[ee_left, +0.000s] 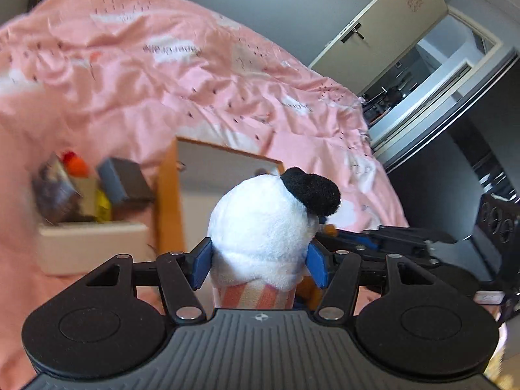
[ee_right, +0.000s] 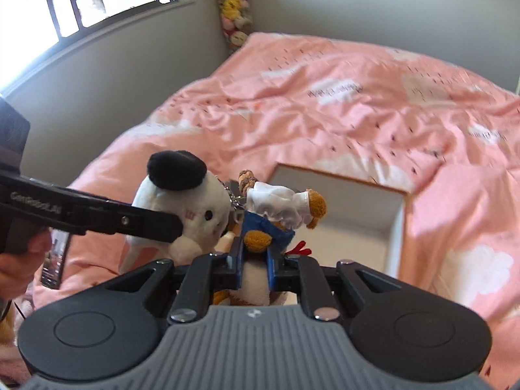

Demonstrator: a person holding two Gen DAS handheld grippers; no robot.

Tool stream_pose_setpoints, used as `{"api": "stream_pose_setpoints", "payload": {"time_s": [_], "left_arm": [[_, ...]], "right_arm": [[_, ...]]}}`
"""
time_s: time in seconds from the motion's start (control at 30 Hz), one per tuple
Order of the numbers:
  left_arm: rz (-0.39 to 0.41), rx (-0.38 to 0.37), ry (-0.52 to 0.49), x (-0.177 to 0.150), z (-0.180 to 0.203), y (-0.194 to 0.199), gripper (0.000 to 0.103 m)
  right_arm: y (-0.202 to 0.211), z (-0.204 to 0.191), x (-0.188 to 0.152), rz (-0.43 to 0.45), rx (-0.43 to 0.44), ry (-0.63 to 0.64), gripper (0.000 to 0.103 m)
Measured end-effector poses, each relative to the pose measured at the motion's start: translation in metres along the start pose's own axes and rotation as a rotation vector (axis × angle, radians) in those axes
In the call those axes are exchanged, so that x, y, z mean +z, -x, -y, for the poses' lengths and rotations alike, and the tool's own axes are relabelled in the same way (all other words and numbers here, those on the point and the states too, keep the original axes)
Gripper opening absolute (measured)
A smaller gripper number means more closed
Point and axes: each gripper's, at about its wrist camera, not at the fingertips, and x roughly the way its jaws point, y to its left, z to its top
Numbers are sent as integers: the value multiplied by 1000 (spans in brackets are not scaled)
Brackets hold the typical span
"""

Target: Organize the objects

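Observation:
My left gripper (ee_left: 258,261) is shut on a white plush toy (ee_left: 266,224) with a black ear and a pink striped base, held above the bed. The same plush (ee_right: 191,208) shows in the right wrist view, with the left gripper's black arm across it. My right gripper (ee_right: 255,256) is shut on a small brown bear plush (ee_right: 279,214) in a white blouse and blue skirt, with a metal keychain. Both toys hang close together over an open white box with a wooden rim (ee_left: 169,201), which also shows in the right wrist view (ee_right: 396,227).
A white tray (ee_left: 94,240) at the left holds a grey box (ee_left: 125,182), a foil packet and red and yellow items. The pink duvet (ee_right: 357,104) covers the bed. A window and stacked plush toys (ee_right: 232,6) stand by the far wall; an open door (ee_left: 390,29) is at right.

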Motion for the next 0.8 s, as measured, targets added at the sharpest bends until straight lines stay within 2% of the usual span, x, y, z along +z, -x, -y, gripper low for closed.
{"api": "stream_pose_setpoints", "payload": {"time_s": [0.1, 0.23, 0.37, 0.57, 0.8], "left_arm": [[-47, -17, 61, -13, 4, -26, 69], [-93, 16, 137, -28, -3, -50, 69], [-128, 60, 167, -41, -10, -61, 69], [-147, 106, 169, -51, -16, -70, 69], [-152, 154, 140, -56, -14, -79, 69]], "right_arm": [[-13, 18, -10, -59, -14, -43, 14], [-32, 39, -26, -146, 19, -91, 14], [-55, 49, -39, -230, 71, -116, 14], [-79, 48, -48, -307, 87, -74, 14], [-96, 49, -52, -360, 65, -42, 14]]}}
